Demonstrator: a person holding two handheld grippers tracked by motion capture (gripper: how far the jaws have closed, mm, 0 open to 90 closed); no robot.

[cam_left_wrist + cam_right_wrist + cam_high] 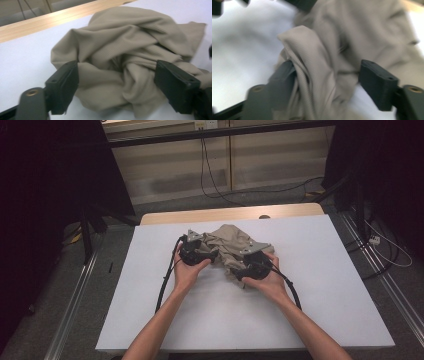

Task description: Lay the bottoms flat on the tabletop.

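- A crumpled beige ribbed garment [231, 247] lies bunched in a heap on the white table [320, 285], toward the far middle of the tabletop, just short of the wooden strip [230, 214] along the table's far edge.
- My left tongs [206, 254] are at the heap's left side. In the left gripper view their jaws stand wide apart with a thick bundle of folds [120, 75] between them; the left jaw's inner face touches the cloth, and the right jaw is at the edge of a fold. I read them as spread, not clamped.
- My right tongs [239, 269] are at the heap's near right side. In the right gripper view the jaws also stand wide apart: a ribbed fold [307, 65] drapes against the left jaw, while the right jaw is clear of the cloth with white table showing beside it. So they are spread and pinch nothing.
- That view is blurred, so finer detail of the fabric there is hard to read.
- Both tongs' black cables [167, 275] trail back over the table toward me.
- I see no container on the table; the garment rests straight on the white surface.
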